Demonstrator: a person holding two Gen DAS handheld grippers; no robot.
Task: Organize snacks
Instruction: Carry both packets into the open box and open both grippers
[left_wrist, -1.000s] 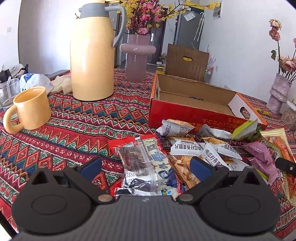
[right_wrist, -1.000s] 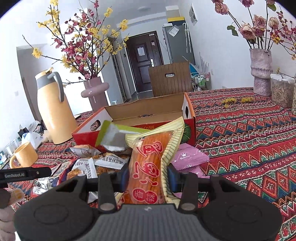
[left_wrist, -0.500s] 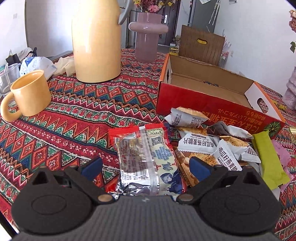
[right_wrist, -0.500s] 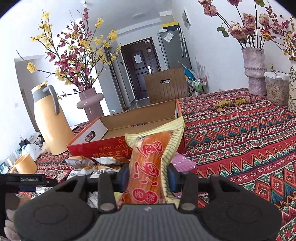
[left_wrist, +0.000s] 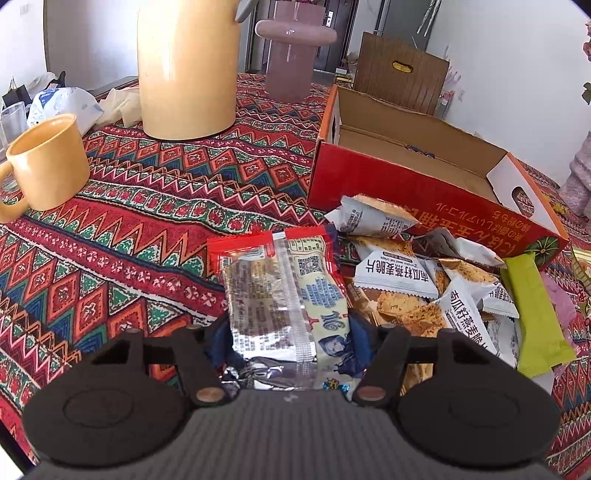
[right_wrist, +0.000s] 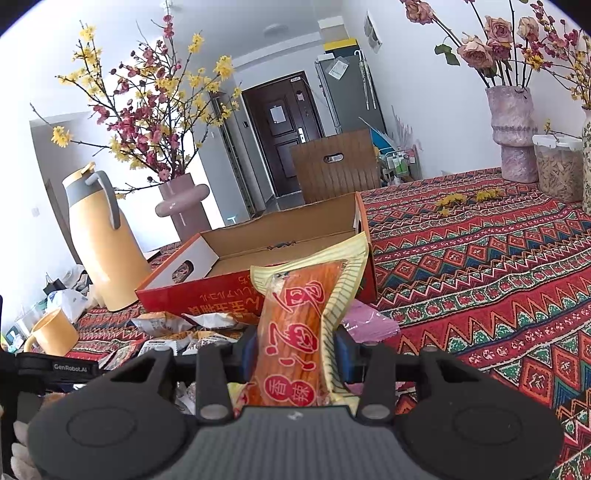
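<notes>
My left gripper is shut on a red-and-silver snack packet that lies at the left of a pile of snack packets. An open red cardboard box stands just behind the pile. My right gripper is shut on an orange-and-yellow snack packet and holds it above the table, in front of the box's right end. A green packet and a pink packet lie at the pile's right side.
A yellow mug and a tall yellow thermos stand at the left on the patterned tablecloth. A pink vase is behind the box. Another vase and a jar stand far right.
My left gripper has closed on the red-and-silver packet; it was open around it before. My right gripper has risen a little with the orange packet and the green packet is no longer beside it.
</notes>
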